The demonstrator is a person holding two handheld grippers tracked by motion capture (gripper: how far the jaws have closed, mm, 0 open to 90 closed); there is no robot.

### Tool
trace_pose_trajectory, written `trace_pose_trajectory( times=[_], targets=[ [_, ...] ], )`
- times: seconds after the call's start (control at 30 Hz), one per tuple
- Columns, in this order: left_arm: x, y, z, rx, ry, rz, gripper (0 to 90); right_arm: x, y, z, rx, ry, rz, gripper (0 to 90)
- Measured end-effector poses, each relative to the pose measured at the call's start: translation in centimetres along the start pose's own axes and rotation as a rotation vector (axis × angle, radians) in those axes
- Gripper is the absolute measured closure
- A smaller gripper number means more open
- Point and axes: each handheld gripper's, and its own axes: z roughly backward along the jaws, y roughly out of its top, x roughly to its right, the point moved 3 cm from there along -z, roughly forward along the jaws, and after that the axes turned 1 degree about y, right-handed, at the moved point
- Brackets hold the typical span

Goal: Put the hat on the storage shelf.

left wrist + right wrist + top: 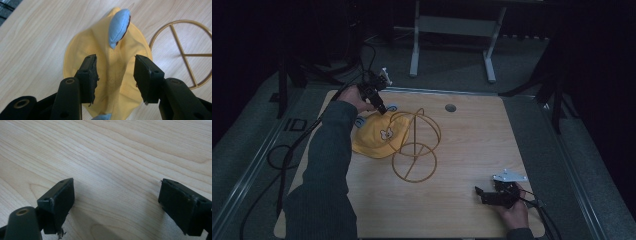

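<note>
Jaws of the left gripper (115, 75) stood apart over the yellow hat (110, 82), one pad on each side of a raised fold in the cloth, neither pressing on it. Those of the right gripper (116, 202) also stood wide, with nothing between them but the bare wooden table (112, 150), well away from the hat toward the person's near right.

That hat lay flat and crumpled on the table, just beside the gold wire stand (414, 145) and on its left, its edge touching or passing under the wire hoops; which of the two could not be told. A padded blue ear (119, 26) stuck up from its far side.

It looked soft, light and limp, so it would likely sag and drape once lifted rather than keep a shape. The raised fold between the left pads seemed the best place to pinch, since flat cloth would offer little to catch. Nothing about it looked fragile, though the light wire stand might shift if the fabric dragged on it.
</note>
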Motion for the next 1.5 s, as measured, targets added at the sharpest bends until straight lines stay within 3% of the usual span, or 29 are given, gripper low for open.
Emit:
trace_pose_trajectory(
  times=[0.63, 0.9, 1.13, 1.5],
  targets=[
    [-0.1, -0.3, -3.1, -0.102, -0.024, 0.024, 53.7, 0.0, 0.0, 0.0, -0.002, 0.0, 0.003, 13.4],
    [-0.5, -1.3, -3.7, -0.116, -0.029, 0.046, 62.8, 0.0, 0.0, 0.0, -0.002, 0.0, 0.004, 13.4],
    [-0.4, -1.6, -3.2, -0.126, -0.008, 0.019, 76.5, 0.1, 0.0, 0.0, -0.004, 0.0, 0.007, 13.4],
    [-0.7, -2.0, -0.6, -0.086, -0.022, 0.031, 79.2, 0.1, 0.0, 0.0, -0.004, 0.0, 0.007, 13.4]
  ],
)
